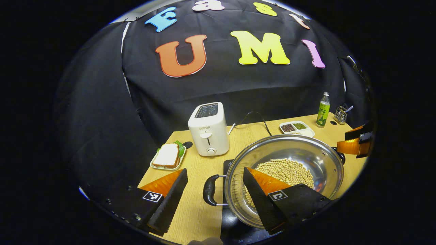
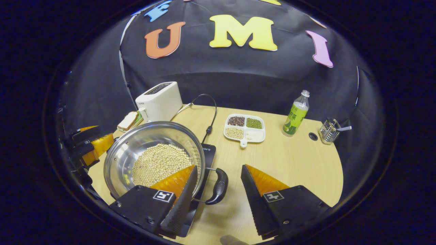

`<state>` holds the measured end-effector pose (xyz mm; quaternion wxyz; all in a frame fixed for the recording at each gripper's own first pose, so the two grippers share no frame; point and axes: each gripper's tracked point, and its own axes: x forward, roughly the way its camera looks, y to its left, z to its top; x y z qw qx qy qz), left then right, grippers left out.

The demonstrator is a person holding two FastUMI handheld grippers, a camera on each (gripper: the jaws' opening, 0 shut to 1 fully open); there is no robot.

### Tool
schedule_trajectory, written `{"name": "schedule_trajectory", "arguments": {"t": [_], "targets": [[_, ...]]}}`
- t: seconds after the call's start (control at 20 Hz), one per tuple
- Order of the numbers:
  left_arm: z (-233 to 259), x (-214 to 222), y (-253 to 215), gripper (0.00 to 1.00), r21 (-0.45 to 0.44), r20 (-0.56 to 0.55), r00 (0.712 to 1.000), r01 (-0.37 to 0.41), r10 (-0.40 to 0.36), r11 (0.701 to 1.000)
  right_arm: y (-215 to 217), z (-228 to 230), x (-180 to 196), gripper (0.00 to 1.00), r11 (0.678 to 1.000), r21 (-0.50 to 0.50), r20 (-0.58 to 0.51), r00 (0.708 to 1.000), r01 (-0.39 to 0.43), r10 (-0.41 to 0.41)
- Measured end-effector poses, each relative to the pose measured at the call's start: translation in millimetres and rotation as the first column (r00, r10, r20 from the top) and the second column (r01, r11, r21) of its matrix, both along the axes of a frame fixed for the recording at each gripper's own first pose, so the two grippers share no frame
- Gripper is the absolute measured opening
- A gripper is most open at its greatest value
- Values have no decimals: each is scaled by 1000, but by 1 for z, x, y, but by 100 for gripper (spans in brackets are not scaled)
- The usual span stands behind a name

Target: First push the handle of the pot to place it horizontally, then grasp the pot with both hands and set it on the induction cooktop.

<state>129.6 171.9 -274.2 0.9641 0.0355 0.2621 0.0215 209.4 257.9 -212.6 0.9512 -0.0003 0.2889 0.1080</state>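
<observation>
Already the stainless steel pot point(image 1: 286, 177) sits on the flat black induction cooktop point(image 1: 235, 226), its polished round bowl holding a heap of small pale soybeans point(image 1: 286, 172). A curved black loop handle point(image 1: 210, 190) on thin wire arms sticks out level from each side of the rim.

Seen from the left gripper view, the left gripper point(image 1: 215, 194) has its wedge-shaped, ridged fingers spread wide on either side of that handle, one over the bare wood, the other over the pot's rim and beans; neither presses on the handle. Seen from the right gripper view, the right gripper point(image 2: 218, 190) is likewise spread, straddling the opposite handle point(image 2: 218, 186), with one finger over the pot's rim and the other above the table without touching it.

Around the pot, the light wooden table point(image 2: 293, 163) carries a boxy white toaster point(image 1: 208, 131), a sandwich with green leaves on a small plate point(image 1: 168, 157), a white divided dish point(image 2: 245, 127) of assorted beans and grains, a clear plastic bottle with a green label point(image 2: 295, 114), and a wire mesh holder point(image 2: 328, 131). A black power cord point(image 2: 209, 112) loops across the wood behind the cooktop.
</observation>
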Motion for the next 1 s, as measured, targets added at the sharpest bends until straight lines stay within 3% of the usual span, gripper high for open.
{"name": "schedule_trajectory", "arguments": {"t": [0.25, 0.55, 0.7, 0.75, 1.0], "targets": [[21, -8, -9, 96, -35, 29, 999, -17, 18, 999, -4, 8, -5, 81, 1000, -18, 27, 1000, -5, 6], [71, -22, -26, 97, -61, 113, 993, -12, 19, 998, -15, 47, -18, 81, 997, -70, 144, 989, -30, 40], [104, -30, -40, 97, -74, 172, 985, 2, 11, 997, -26, 71, -29, 82, 996, -87, 205, 978, -23, 41], [112, -32, -44, 96, -75, 184, 983, 4, 10, 997, -28, 78, -34, 87, 996, -88, 216, 976, -23, 42], [157, -48, -68, 96, -94, 240, 971, 8, 15, 995, -52, 121, -56, 84, 995, -101, 315, 948, 1, 31]]}}
